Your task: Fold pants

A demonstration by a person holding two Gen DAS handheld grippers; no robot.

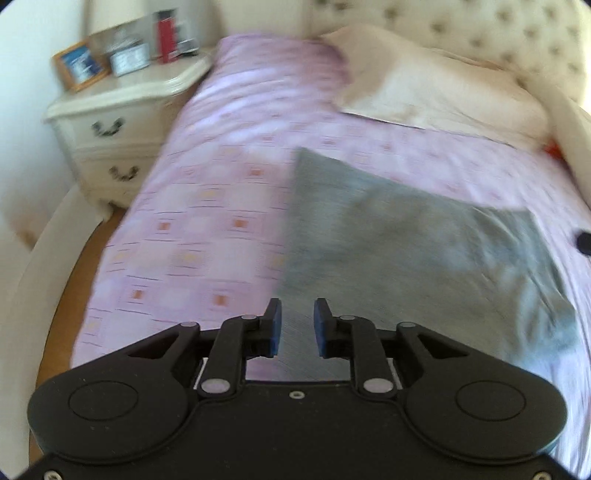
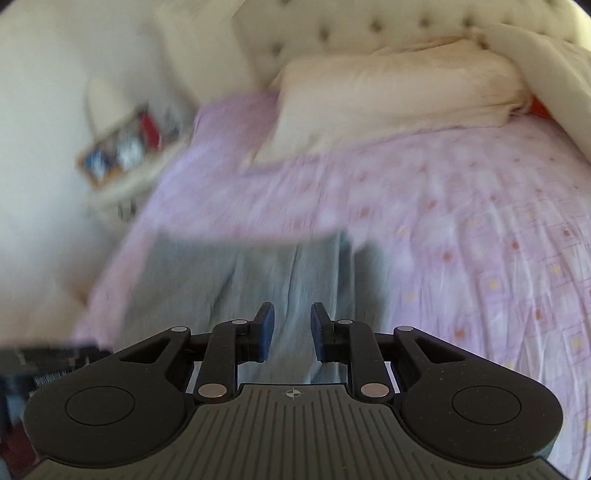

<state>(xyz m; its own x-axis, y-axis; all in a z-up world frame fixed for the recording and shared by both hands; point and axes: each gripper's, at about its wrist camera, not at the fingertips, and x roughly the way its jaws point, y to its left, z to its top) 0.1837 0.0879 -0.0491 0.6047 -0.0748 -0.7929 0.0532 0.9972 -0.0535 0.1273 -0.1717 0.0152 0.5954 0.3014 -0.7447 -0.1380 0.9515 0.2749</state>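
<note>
Grey pants (image 1: 413,236) lie folded into a flat rectangle on the pink bedspread (image 1: 207,206). My left gripper (image 1: 297,328) is open and empty, held above the pants' near left edge. In the right wrist view the pants (image 2: 236,280) lie ahead and below, blurred by motion. My right gripper (image 2: 292,330) is open and empty above the near part of the pants. Neither gripper touches the cloth.
A cream pillow (image 1: 439,88) lies at the head of the bed against a tufted headboard (image 1: 480,29). A white nightstand (image 1: 122,110) with a framed photo and small items stands left of the bed. Wooden floor (image 1: 81,273) shows at the left.
</note>
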